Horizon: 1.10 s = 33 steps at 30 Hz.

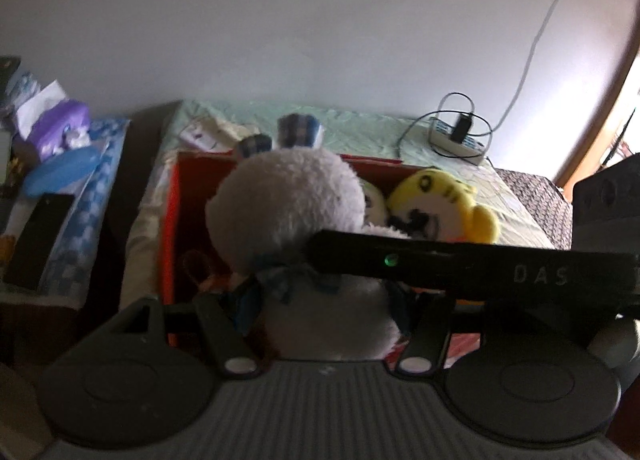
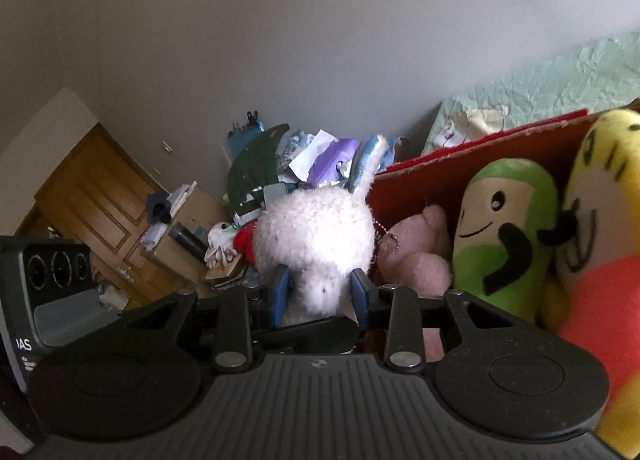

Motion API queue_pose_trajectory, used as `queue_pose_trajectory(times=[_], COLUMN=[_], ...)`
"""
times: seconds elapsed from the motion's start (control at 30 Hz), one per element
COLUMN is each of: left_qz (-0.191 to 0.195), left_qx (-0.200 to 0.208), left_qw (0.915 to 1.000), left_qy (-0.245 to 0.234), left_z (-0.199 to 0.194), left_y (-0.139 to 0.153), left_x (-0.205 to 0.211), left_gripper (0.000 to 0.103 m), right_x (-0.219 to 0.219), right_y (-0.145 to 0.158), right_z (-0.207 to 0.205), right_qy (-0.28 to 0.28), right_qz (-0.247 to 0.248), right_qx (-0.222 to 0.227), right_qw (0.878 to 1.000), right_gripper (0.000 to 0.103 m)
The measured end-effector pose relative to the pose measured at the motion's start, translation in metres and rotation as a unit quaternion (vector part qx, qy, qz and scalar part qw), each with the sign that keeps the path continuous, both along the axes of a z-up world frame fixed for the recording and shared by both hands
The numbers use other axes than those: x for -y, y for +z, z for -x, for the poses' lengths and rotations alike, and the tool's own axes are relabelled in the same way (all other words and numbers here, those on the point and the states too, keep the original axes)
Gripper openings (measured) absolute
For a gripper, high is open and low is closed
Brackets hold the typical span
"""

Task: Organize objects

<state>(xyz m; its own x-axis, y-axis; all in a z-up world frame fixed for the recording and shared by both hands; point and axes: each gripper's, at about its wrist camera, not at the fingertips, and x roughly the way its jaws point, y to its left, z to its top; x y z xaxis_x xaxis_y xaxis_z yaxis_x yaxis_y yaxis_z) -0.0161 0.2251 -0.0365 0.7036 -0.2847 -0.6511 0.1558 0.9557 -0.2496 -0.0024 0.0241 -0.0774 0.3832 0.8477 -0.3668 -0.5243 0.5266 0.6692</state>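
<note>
Both jaws clamp the white plush rabbit (image 1: 288,204) upright, ears pointing up, over the red box (image 1: 188,196)

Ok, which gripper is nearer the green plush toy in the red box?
Right. The green plush toy stands just beside the right gripper, on its right; the left gripper is on the right one's other side, further off.

Box (image 1: 172,220) on bed (image 1: 360,128); plush toys inside (power strip (image 1: 456,138) behind).
</note>
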Motion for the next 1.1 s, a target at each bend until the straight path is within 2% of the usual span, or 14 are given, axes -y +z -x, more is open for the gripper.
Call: queue_pose_trajectory(times=[0.17, 0.47, 0.67, 0.8, 0.97, 1.1], left_qz=[0.009, -0.011, -0.028, -0.036, -0.038, -0.043], left_qx=[-0.007, -0.021, -0.034, -0.037, -0.044, -0.052], left_qw=[0.9998, 0.9994, 0.9986, 0.9982, 0.9977, 0.997], left_qy=[0.013, 0.025, 0.028, 0.029, 0.034, 0.037], left_z=[-0.004, -0.012, -0.016, -0.019, -0.024, -0.027], left_y=[-0.005, -0.012, -0.021, -0.023, -0.023, -0.023], left_x=[-0.015, -0.023, -0.023, -0.02, -0.018, -0.015], left_gripper=[0.066, 0.066, 0.066, 0.068, 0.071, 0.072], right_x=[-0.014, -0.03, -0.028, -0.023, -0.013, -0.009], right_y=[-0.006, -0.023, -0.029, -0.026, -0.02, -0.016], right_z=[-0.009, -0.022, -0.025, -0.022, -0.019, -0.021], right_qy=[-0.004, -0.001, -0.001, -0.002, -0.013, -0.043], right_qz=[0.009, 0.025, 0.02, 0.015, -0.015, -0.02], right_qx=[-0.008, -0.039, -0.065, -0.064, -0.053, -0.038], right_qw=[1.0, 0.999, 0.998, 0.998, 0.998, 0.998], right_gripper=[0.036, 0.035, 0.04, 0.041, 0.041, 0.04])
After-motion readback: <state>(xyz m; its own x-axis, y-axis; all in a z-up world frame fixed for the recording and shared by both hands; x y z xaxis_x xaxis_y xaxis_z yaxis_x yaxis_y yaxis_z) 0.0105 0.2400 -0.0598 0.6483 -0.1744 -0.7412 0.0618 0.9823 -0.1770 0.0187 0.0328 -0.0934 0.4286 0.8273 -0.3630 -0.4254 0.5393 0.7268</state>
